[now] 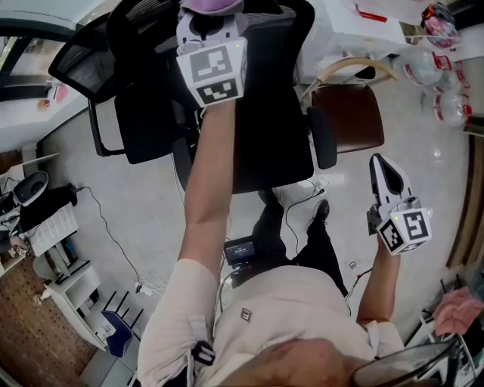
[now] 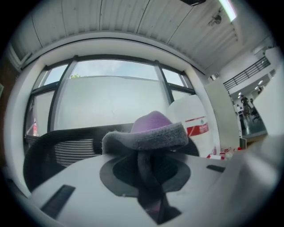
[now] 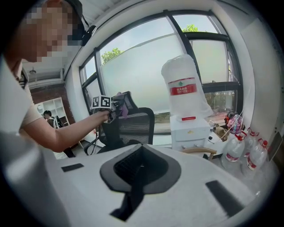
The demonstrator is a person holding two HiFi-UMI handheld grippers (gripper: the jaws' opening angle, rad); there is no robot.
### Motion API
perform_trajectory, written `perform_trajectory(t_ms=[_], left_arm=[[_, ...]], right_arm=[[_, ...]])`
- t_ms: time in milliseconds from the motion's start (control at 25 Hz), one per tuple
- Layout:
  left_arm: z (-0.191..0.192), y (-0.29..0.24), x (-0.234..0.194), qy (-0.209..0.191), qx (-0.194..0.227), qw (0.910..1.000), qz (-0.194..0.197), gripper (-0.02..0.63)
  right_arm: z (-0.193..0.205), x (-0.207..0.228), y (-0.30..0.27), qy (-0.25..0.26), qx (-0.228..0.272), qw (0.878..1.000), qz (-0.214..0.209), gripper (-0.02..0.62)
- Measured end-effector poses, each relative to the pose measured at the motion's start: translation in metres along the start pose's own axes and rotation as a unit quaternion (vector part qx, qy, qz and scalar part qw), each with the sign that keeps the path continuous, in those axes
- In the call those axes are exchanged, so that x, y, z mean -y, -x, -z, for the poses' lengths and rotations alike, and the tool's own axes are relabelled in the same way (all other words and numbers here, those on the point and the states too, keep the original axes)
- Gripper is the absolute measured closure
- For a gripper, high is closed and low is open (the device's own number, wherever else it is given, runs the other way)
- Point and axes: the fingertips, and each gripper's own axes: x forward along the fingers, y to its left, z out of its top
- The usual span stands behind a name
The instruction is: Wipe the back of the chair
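Observation:
The black office chair [image 1: 257, 128] stands in front of me, its mesh back [image 2: 62, 148] facing my left gripper. My left gripper [image 1: 209, 13] is raised at the top edge of the chair back and is shut on a grey and purple cloth [image 2: 148, 131]. The cloth [image 1: 212, 4] sits against the top of the backrest. In the right gripper view the chair [image 3: 131, 126] and the cloth [image 3: 120, 106] show at a distance. My right gripper [image 1: 382, 165] hangs low at the right, away from the chair, shut with nothing in it.
A brown wooden-rimmed seat [image 1: 352, 113] stands right of the chair. Several water bottles [image 1: 446, 87] lie at the far right. A water dispenser [image 3: 191, 129] carries a big bottle [image 3: 184, 86]. Cables [image 1: 113, 242] and a low shelf [image 1: 68, 291] are on the floor at left.

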Motion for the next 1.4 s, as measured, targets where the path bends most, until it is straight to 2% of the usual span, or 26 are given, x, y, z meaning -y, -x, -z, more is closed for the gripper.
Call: perform_trajectory(t_ms=[160,320,480,640,720,840,960,1080,1200,1280,1400], left_arm=[[0.017,0.031,-0.092,0.001,-0.022,0.9972,-0.071,0.538],[0.013,0.074,-0.159,-0.018,-0.015,0.9922,-0.122,0.538],[0.01,0.086,-0.173,-0.028,-0.008,0.9911,-0.13,0.538],[0.009,0.08,-0.175,-0.019,-0.004,0.991,-0.133,0.538],[0.007,0.068,-0.167,-0.014,-0.004,0.9922,-0.124,0.538],[0.004,0.039,-0.132,-0.007,-0.007,0.9965,-0.083,0.538],[-0.004,0.003,-0.067,-0.014,-0.006,0.9997,-0.021,0.538],[-0.025,-0.022,0.013,-0.032,0.02,0.9989,0.027,0.538],[-0.041,-0.026,0.052,-0.01,0.051,0.9982,0.029,0.555],[-0.043,-0.022,0.052,0.016,0.063,0.9976,0.023,0.554],[-0.042,-0.018,0.049,0.009,0.069,0.9973,0.024,0.554]], right_arm=[[-0.008,-0.016,-0.018,0.013,-0.004,1.0,-0.021,0.6],[-0.012,-0.029,-0.035,0.027,-0.008,0.999,-0.042,0.6],[-0.019,-0.054,-0.053,0.038,-0.016,0.997,-0.063,0.6],[-0.02,-0.059,-0.059,0.038,-0.017,0.997,-0.067,0.6],[-0.016,-0.051,-0.056,0.032,-0.017,0.998,-0.06,0.6],[-0.01,-0.038,-0.049,0.02,-0.018,0.999,-0.044,0.6],[-0.004,-0.02,-0.037,0.006,-0.014,1.0,-0.026,0.6],[0.002,0.001,-0.023,-0.006,-0.011,1.0,-0.008,0.6],[0.005,0.02,-0.013,-0.015,-0.011,1.0,0.007,0.6],[0.008,0.027,-0.008,-0.019,-0.011,1.0,0.012,0.6],[0.01,0.028,-0.01,-0.019,-0.01,1.0,0.011,0.6]])
